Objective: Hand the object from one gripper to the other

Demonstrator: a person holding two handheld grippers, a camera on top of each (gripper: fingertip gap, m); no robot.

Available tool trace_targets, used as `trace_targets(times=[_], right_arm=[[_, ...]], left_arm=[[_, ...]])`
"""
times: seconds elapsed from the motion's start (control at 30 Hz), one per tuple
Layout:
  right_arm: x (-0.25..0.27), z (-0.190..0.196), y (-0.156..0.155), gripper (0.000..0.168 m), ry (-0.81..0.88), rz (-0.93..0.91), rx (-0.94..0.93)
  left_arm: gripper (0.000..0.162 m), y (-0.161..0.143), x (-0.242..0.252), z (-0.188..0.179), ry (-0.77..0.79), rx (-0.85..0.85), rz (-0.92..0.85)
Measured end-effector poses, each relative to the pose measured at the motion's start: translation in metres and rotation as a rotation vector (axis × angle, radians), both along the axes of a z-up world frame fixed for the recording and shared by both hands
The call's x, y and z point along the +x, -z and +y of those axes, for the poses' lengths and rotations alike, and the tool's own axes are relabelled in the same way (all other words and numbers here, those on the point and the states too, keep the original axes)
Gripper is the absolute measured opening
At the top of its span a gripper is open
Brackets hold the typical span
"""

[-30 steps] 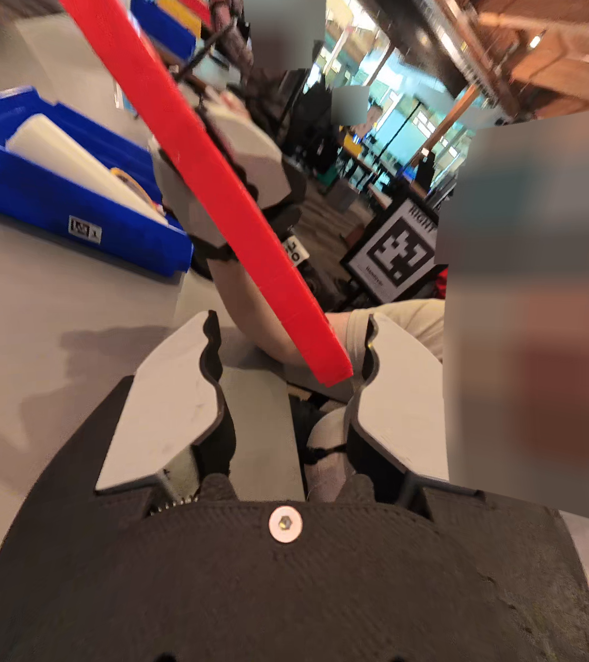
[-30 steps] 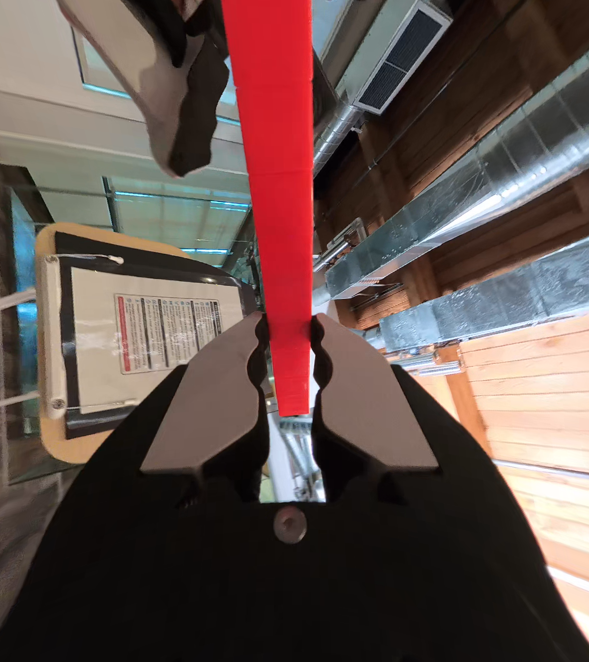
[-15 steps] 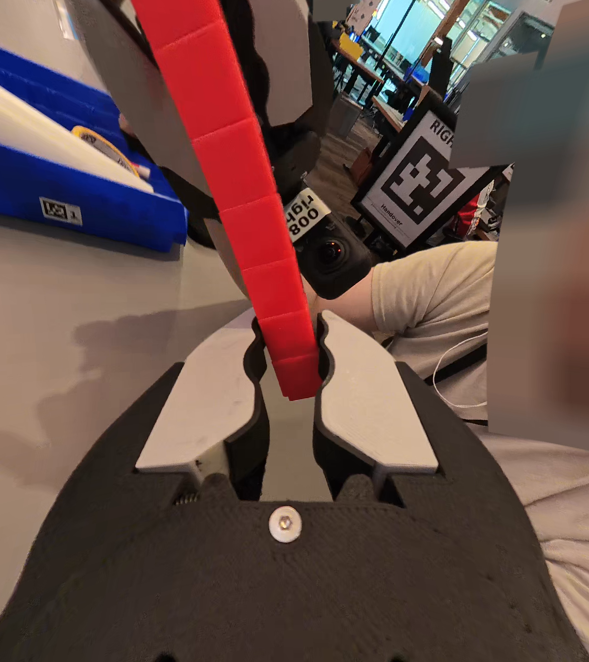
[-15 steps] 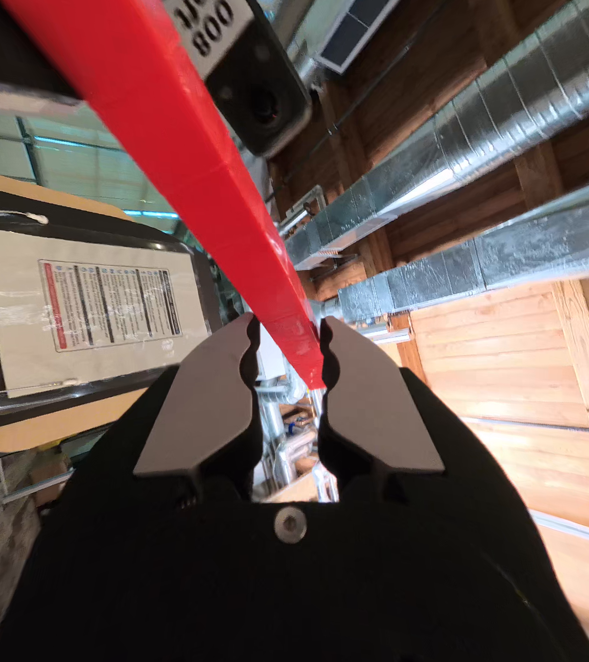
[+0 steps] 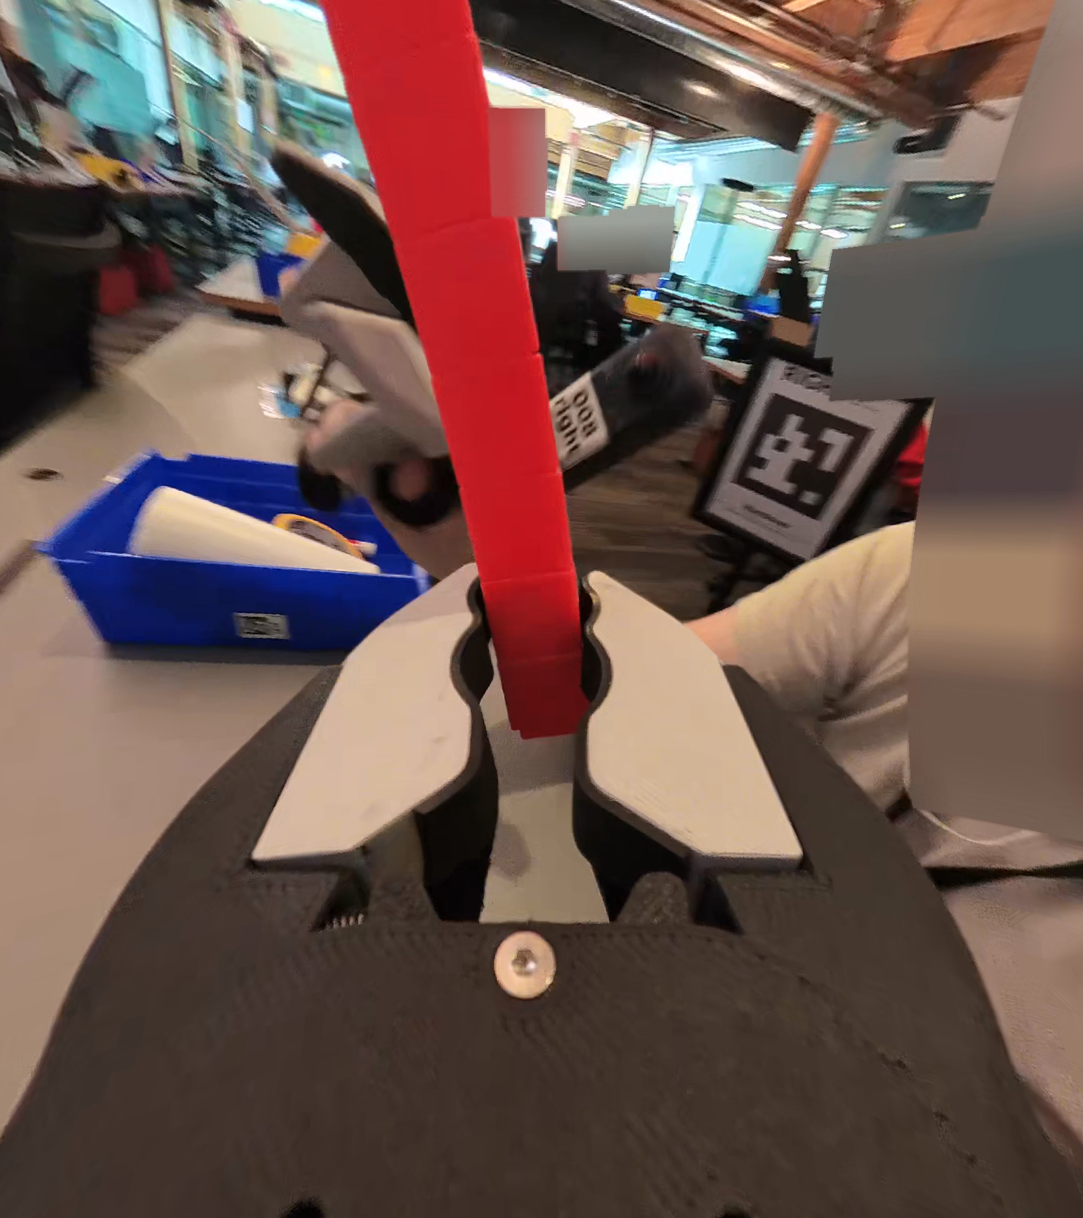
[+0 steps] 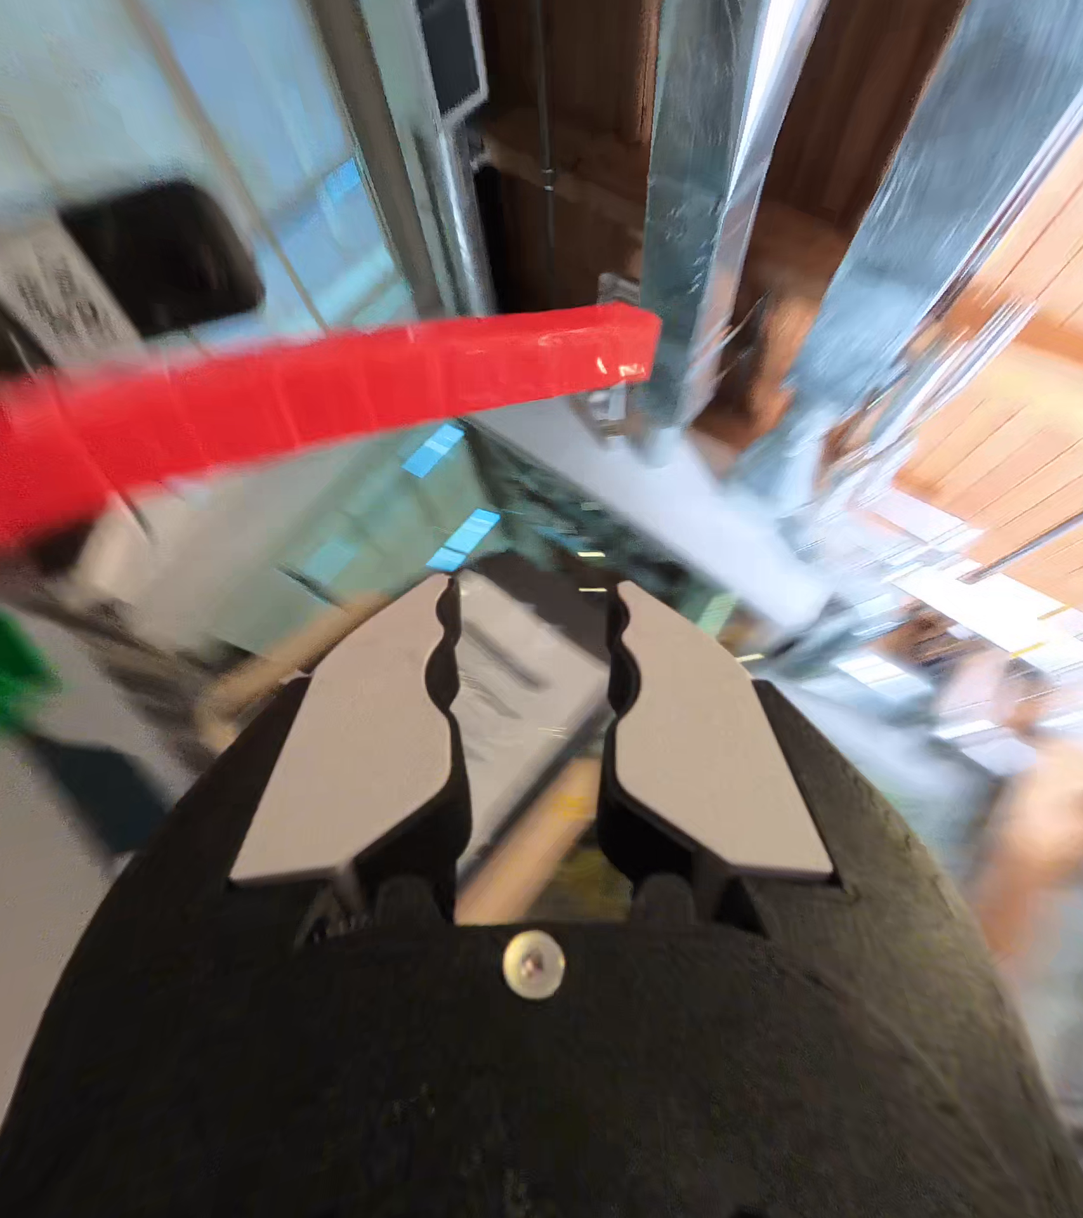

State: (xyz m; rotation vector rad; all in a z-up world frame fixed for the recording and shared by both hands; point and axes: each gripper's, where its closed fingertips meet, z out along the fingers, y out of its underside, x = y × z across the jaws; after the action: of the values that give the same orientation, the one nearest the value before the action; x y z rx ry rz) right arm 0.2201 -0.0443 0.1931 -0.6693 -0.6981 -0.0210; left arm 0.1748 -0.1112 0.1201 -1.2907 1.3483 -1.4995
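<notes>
A long red bar of joined blocks (image 5: 479, 343) stands upright in the left wrist view. My left gripper (image 5: 532, 600) is shut on its lower end. In the right wrist view the same red bar (image 6: 341, 389) crosses the upper left, clear of my right gripper (image 6: 532, 593), which is open and empty. The right gripper also shows in the left wrist view (image 5: 360, 343), behind the bar and apart from it, held by a hand.
A blue bin (image 5: 209, 593) with a white cone and a tape roll sits on the grey table (image 5: 64, 758) at left. A black-and-white marker board (image 5: 795, 461) stands at right. A person's sleeve (image 5: 822, 626) is close at right.
My left gripper closed on the bar's lower end. My right gripper let go of the bar, opened and pulled away from it. The right wrist view is now blurred by motion.
</notes>
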Motion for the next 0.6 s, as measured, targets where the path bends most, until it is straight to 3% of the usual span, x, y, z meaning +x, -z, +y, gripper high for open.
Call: trace_targets(times=[0.03,0.13,0.2,0.4,0.43,0.5,0.57,0.6], right_arm=[[-0.006,-0.004,-0.002,0.043,-0.2,0.098,-0.142],[-0.032,-0.026,-0.005,0.044,-0.759,0.266,-0.523],[-0.05,-0.032,0.002,0.051,-0.908,0.25,-0.689],[-0.087,-0.033,0.031,0.053,-0.916,0.12,-0.846],[-0.09,-0.034,0.034,0.05,-0.919,0.099,-0.857],[-0.091,-0.038,0.037,0.027,-0.938,0.063,-0.88],[-0.09,-0.036,0.041,0.022,-0.926,0.035,-0.92],[-0.089,-0.034,0.043,0.022,-0.905,0.029,-0.928]], left_arm=[[0.023,-0.001,-0.002,0.005,-0.044,0.034,-0.008],[0.022,-0.005,-0.004,0.013,-0.111,0.082,-0.022],[0.022,-0.008,-0.004,0.014,-0.122,0.091,-0.05],[0.022,-0.001,0.002,0.018,-0.176,0.174,-0.011],[0.022,-0.001,0.002,0.018,-0.176,0.182,-0.013],[0.022,-0.001,0.002,0.019,-0.195,0.205,-0.01],[0.024,0.001,-0.001,0.021,-0.223,0.221,-0.006],[0.033,0.001,-0.004,0.023,-0.244,0.228,-0.001]])
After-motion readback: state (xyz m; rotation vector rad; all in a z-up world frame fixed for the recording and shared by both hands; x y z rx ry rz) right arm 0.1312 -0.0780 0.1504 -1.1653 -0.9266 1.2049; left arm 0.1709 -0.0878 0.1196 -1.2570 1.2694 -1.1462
